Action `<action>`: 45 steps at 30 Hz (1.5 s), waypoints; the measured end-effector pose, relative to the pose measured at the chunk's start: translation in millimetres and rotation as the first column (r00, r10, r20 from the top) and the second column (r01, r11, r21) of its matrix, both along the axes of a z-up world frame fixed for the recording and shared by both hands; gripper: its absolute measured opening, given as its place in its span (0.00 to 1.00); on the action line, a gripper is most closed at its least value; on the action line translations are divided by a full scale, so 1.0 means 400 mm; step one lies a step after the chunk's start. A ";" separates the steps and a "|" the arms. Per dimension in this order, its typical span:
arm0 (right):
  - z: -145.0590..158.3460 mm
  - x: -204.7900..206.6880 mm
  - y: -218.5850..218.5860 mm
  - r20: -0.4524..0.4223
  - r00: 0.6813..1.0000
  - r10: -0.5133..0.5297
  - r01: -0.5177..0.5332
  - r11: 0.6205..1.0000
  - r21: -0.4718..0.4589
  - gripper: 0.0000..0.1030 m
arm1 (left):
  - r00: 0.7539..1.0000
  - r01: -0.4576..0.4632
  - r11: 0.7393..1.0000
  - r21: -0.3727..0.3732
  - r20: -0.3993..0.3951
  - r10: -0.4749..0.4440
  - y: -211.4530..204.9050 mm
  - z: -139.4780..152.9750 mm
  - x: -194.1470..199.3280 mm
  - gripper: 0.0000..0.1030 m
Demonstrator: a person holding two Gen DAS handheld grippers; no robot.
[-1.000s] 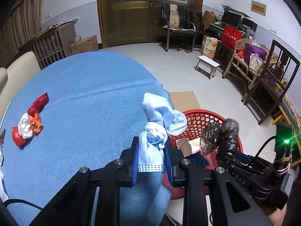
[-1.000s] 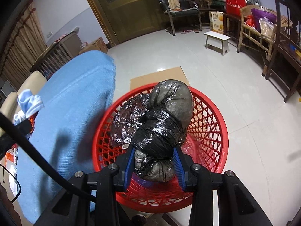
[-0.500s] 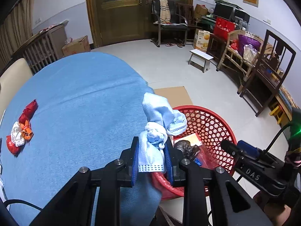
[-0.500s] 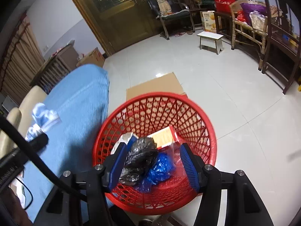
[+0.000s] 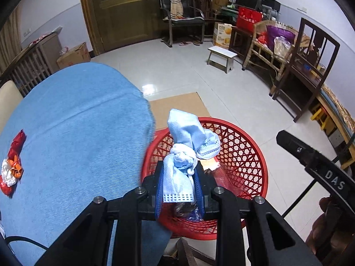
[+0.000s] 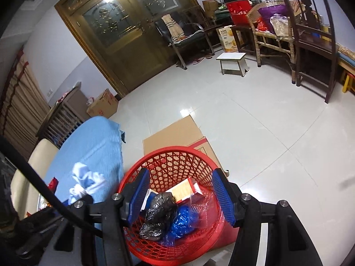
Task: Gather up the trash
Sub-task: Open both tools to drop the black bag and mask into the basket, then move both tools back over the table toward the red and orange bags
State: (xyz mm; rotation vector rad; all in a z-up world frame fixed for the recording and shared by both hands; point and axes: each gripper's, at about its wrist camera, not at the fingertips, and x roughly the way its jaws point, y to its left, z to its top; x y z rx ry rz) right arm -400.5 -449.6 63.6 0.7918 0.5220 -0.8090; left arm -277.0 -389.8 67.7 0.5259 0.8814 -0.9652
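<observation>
L tool (image 5: 178, 188) clenched on knotted blue cloth wad (image 5: 184, 155), hovering over near rim of red basket (image 5: 250, 155). Red/white wrappers (image 5: 12, 168) lie on blue surface (image 5: 77, 133), far left. Risk: release too early, wad hits rim, drops to floor.
R view: R tool (image 6: 180, 194) released, empty, jaws just opened; black bag (image 6: 158, 212) inside basket (image 6: 168, 155). Risk: tools collide above basket.

Wooden dbl door (image 5: 131, 8), tiled floor (image 6: 255, 119), white stool (image 5: 221, 58)
</observation>
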 end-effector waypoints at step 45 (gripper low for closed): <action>0.048 0.302 0.263 -0.104 0.929 0.355 -0.362 0.930 -0.063 0.61 | 0.895 -0.445 0.885 -0.137 -0.077 0.438 0.501 0.025 0.304 0.72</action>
